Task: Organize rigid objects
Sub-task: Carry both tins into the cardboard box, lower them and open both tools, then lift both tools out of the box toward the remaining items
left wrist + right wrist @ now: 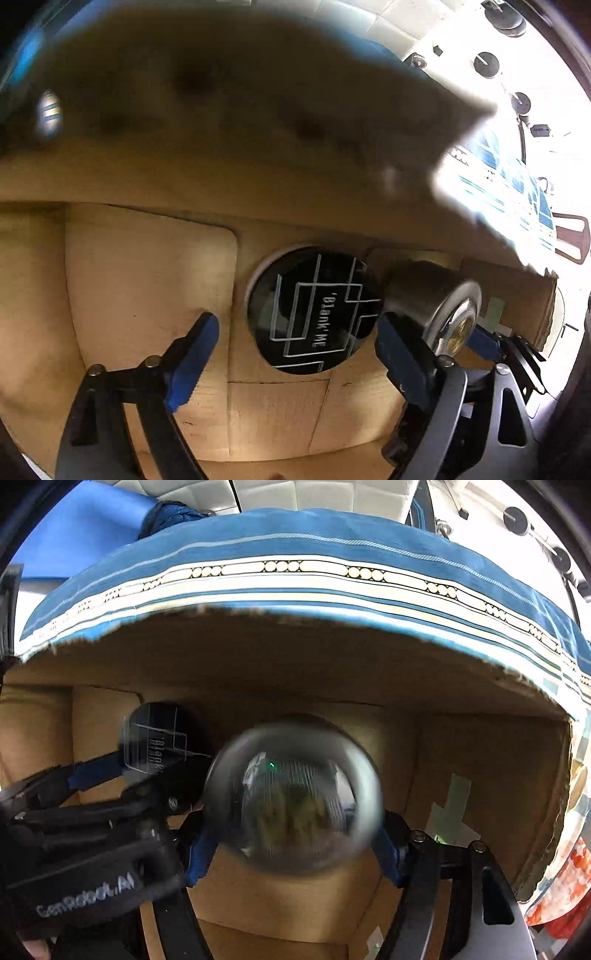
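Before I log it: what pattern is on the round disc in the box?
Black disc with thin white angular lines and "Blank ME" lettering; clearest in the left wrist view.

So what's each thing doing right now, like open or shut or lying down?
Cardboard box: open, flap raised.
Black Blank ME compact: lying flat inside the box, lid shut.
Round tin: on its side in the right gripper's jaws, inside the box.
Left gripper: jaws open, holding nothing, either side of the compact.
Right gripper: shut on the tin.

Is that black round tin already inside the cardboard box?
Inside: the black round tin sits on the cardboard box floor, walls rising around it, ahead of the open left gripper.
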Demonstrator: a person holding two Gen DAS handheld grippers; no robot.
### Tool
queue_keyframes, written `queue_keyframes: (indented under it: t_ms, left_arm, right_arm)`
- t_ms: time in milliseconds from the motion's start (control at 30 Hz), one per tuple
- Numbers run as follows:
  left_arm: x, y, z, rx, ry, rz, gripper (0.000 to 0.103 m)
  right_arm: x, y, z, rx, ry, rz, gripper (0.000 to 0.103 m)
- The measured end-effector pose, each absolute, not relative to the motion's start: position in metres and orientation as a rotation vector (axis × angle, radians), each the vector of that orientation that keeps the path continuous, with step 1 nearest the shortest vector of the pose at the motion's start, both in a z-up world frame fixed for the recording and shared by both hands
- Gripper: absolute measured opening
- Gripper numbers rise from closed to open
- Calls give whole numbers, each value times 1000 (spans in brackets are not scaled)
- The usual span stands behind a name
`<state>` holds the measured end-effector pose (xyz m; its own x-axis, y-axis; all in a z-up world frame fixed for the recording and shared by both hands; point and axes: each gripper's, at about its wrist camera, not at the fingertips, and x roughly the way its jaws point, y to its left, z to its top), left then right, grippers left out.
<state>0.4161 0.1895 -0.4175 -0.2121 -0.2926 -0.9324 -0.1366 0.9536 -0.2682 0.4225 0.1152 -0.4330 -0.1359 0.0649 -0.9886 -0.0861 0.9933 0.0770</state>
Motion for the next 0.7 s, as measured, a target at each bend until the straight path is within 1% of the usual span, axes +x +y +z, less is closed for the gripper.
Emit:
queue_keyframes:
  t_ms: [33, 133, 200, 233, 267, 300, 700]
  left_arm:
    - [416, 190, -416, -319, 1798, -144, 93]
    - [414, 189, -405, -284, 1794, -138, 102]
    - [410, 190, -394, -264, 1778, -147, 103]
    - [408, 190, -388, -258, 1771, -149, 103]
    - [405, 190, -382, -245, 1759, -149, 103]
    - [401, 190, -373, -233, 1742, -149, 103]
    - [335, 212, -271, -113, 1454, -77, 103]
  right_arm:
    - [423, 116, -431, -17, 1704, 126, 74]
    - [423, 116, -425, -16, 1709, 127, 75]
    - [422, 116, -419, -17, 1702, 130, 77]
    - [418, 117, -414, -12, 1699, 138, 82]
    - [415, 117, -411, 11, 1700, 156, 93]
    - [409, 118, -405, 37, 1700, 173, 102]
    - [337, 110, -331, 48, 1538, 142, 103]
